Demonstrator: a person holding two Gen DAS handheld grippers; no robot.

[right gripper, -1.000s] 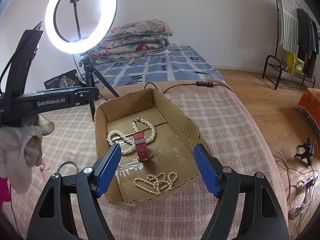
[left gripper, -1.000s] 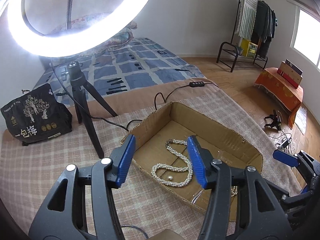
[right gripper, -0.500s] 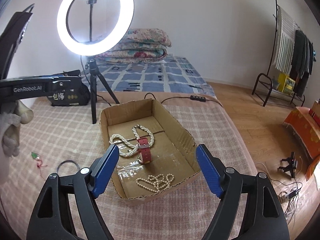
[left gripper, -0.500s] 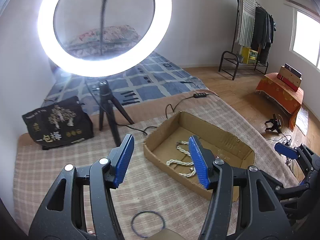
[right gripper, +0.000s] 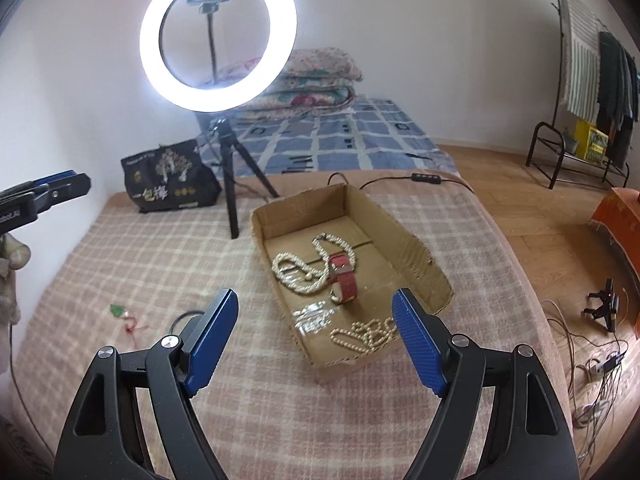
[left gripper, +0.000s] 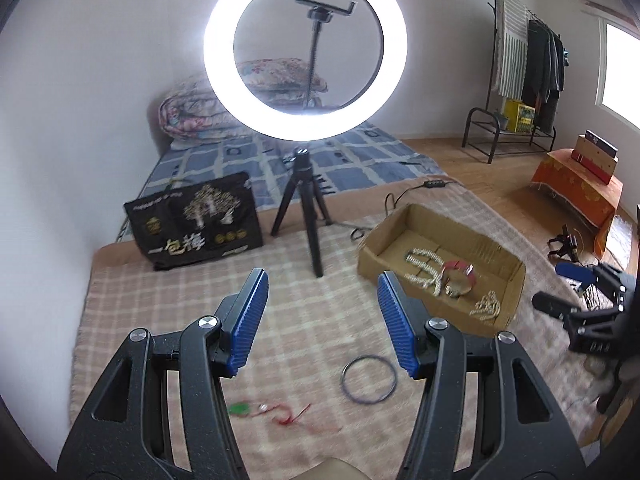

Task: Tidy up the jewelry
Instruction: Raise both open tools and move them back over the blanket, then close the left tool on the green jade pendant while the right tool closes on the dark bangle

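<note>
Left gripper [left gripper: 320, 312] pulled back from cardboard box [left gripper: 508, 296], fingers apart, right gripper [right gripper: 316, 332] fingers apart, both empty

Left wrist view looks from blanket's [left gripper: 312, 320] near-left edge toward ring light [left gripper: 305, 52]; right wrist view faces cardboard box [right gripper: 416, 248] closer; both share box, light.
</note>
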